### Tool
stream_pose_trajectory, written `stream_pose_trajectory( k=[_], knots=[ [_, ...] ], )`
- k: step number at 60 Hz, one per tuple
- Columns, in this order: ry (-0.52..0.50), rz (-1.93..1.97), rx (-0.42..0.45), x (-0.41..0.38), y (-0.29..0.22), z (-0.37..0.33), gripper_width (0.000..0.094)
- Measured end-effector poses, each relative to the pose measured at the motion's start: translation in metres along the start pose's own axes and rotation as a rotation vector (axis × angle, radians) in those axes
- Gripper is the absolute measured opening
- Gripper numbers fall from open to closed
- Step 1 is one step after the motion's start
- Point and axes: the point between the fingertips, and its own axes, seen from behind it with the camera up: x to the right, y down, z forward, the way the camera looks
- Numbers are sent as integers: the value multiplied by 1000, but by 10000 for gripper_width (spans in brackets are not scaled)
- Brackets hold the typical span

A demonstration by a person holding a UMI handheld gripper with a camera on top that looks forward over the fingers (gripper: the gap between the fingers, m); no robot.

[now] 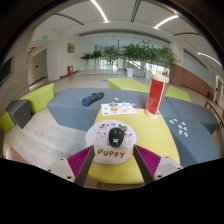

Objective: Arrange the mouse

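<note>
Bright ceiling strips light an open lobby with potted plants at the far side. Nearer stands a yellow table point(150, 130), my landmark. On its near part lies a round white mat point(118, 138) lettered PUPPY, and the dark mouse point(117, 130) sits on it, likely its intended spot. The gripper point(113, 157) hovers at the table's near edge, jaws spread wide, empty, mat between them. A red-and-white carton point(157, 93) stands on the table's far right.

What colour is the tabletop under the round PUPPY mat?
Yellow tabletop, seen in the gripper view; the PUPPY mat is white.
</note>
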Motion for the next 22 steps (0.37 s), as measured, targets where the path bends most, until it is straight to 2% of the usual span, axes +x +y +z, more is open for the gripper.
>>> stream_pose_trajectory(
  k=[12, 22],
  knots=[
    [3, -19, 10, 5, 10, -17, 833],
    [30, 13, -33, 19, 32, -9, 836]
  ],
)
